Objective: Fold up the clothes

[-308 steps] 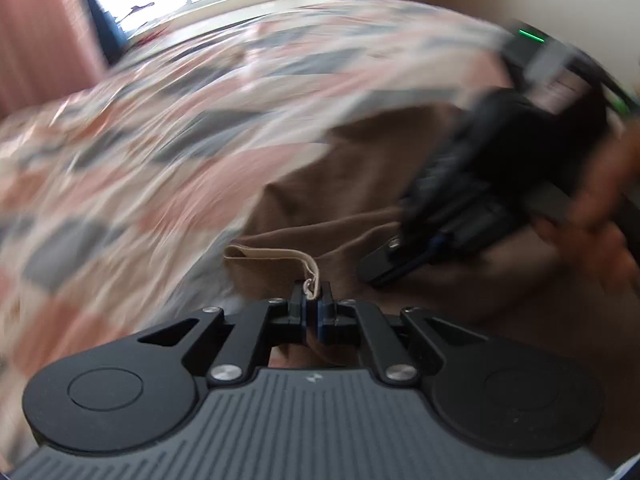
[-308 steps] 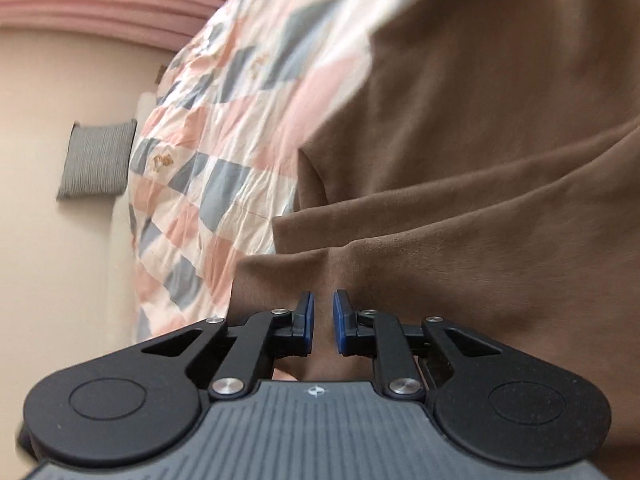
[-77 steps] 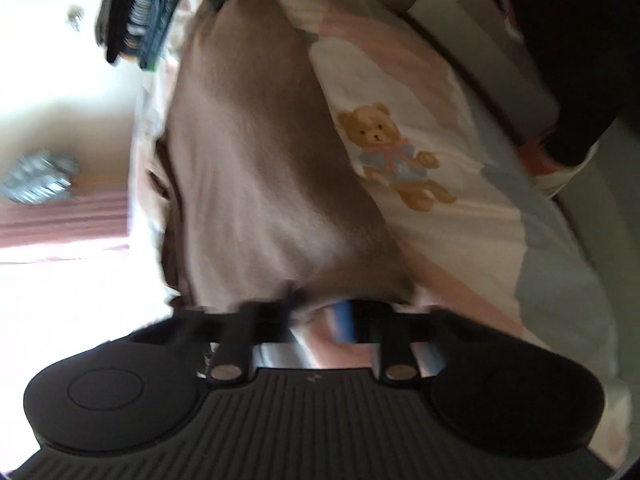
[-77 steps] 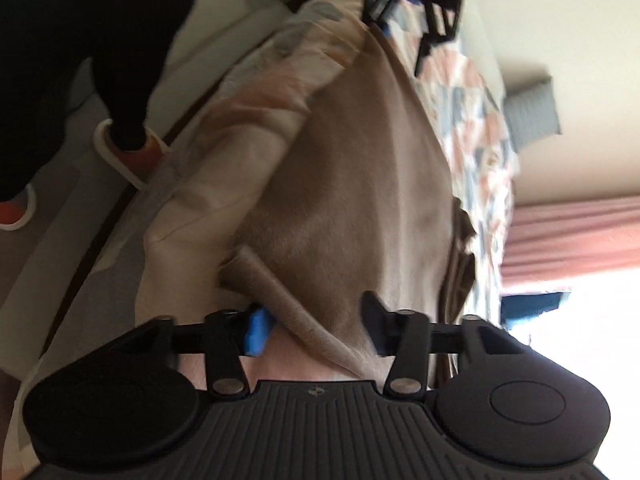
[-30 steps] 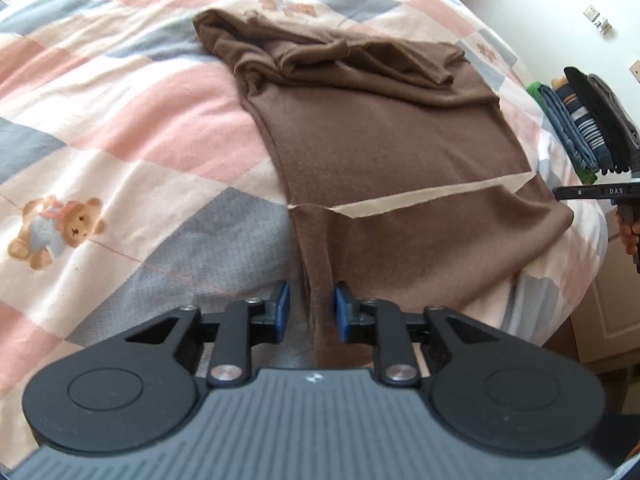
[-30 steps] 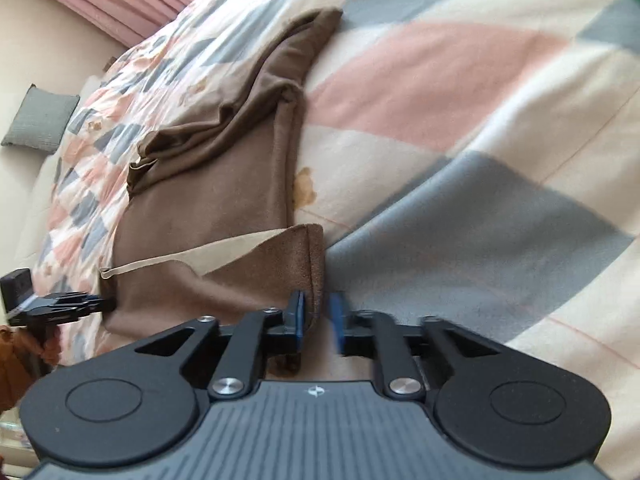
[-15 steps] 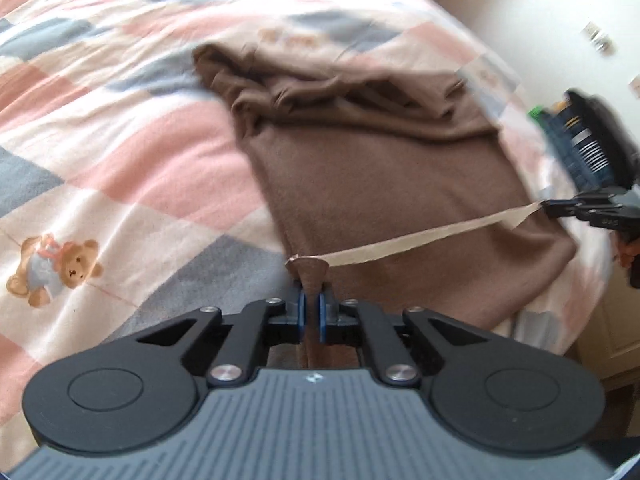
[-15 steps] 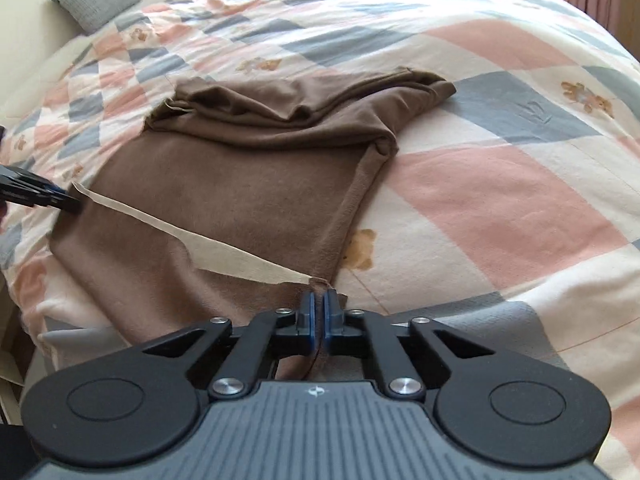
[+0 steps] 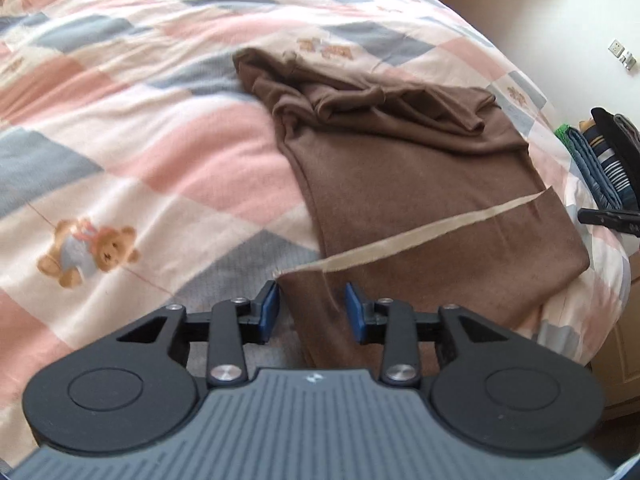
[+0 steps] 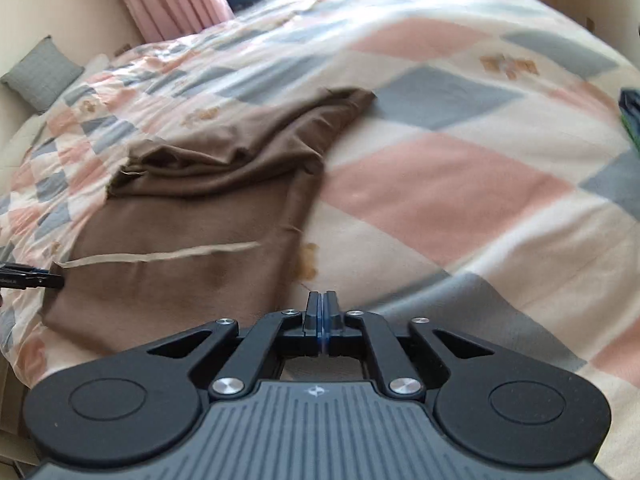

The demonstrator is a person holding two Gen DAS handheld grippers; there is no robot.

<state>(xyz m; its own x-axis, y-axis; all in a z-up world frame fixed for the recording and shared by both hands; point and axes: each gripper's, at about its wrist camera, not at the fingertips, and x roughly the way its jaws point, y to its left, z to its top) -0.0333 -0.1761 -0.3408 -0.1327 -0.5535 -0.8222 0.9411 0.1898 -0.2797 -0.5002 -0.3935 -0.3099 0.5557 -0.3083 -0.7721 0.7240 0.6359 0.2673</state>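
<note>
Garments on the bed: one, a brown garment [image 9: 408, 176], lying on the checked quilt [image 9: 132, 160] near the bed's edge; its far end is bunched in folds, its near end is turned over, showing a pale hem strip [image 9: 420, 236] across it.
Claws: two.
Left claw [image 9: 312, 312]: released and its jaws are opening; the near corner of the brown garment lies between the blue pads [image 9: 269, 308], which stand clear of the cloth.
Right claw [image 10: 322, 316]: in its own view the pads look pressed together with nothing between them, over bare quilt just beside the garment's edge; its jaws are starting to open. In the left wrist view its dark tip [image 9: 608, 218] shows at the right border, near the other end of the hem strip.
Teddy bear prints: one sharp on the quilt [image 9: 86, 252] to the left of the left claw; several fainter ones farther off.
Cushions: one grey cushion [image 10: 38, 70] by the wall.
Curtains: pink curtains [image 10: 172, 0] behind the bed.
Other clothes: a stack of folded items [image 9: 604, 160], striped and dark, past the bed's right edge; I cannot count them.
In the way: each claw's black body hides the quilt nearest the camera.
</note>
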